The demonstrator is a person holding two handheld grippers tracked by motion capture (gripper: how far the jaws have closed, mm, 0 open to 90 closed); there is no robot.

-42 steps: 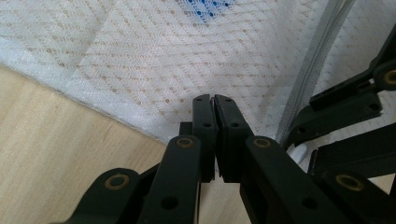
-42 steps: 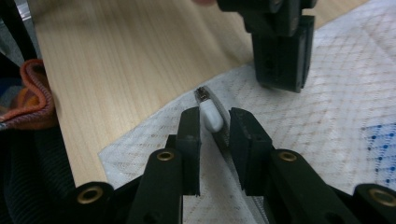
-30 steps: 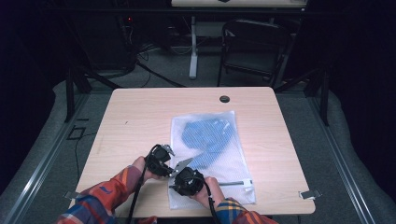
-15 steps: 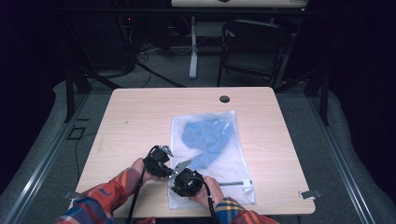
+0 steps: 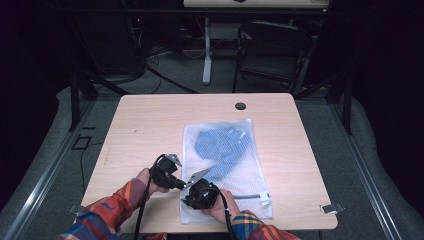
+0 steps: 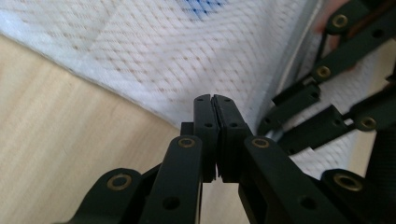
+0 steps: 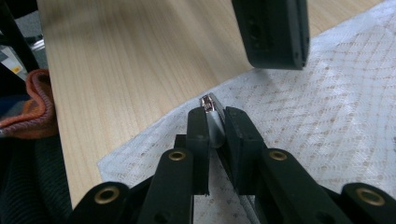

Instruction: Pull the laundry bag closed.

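High view: white mesh bag [image 5: 225, 170] lies flat on the light wood table [image 5: 150, 120], right of centre, running from mid-table to the near edge. Blue fabric [image 5: 222, 147] shows through the mesh in its far half. Zipper [image 5: 250, 196] runs along the bag's near end. Dark round grommet hole [image 5: 240, 106] sits near the table's far edge. Both hands in plaid sleeves [image 5: 107, 212] come in at the near edge; left gripper [image 5: 179, 184] and right gripper [image 5: 189, 192] meet at the bag's near-left corner.

Detail lost from above, visible in the gripper views:
- Left gripper view: left gripper [image 6: 212, 100] has its black jaws pressed together, pads touching, and I can't tell if mesh is caught between them. Tips sit over the bag's [image 6: 163, 51] edge where it meets bare wood. The right gripper's linkage [image 6: 322, 112] is just beside it.
- Right gripper view: right gripper [image 7: 215, 114] is clamped on a small shiny metal zipper pull [image 7: 209, 103] at the bag's [image 7: 327, 116] edge. The mesh has a fine diamond weave, semi-opaque. The left gripper's blocky black jaw hangs at the top of this view.
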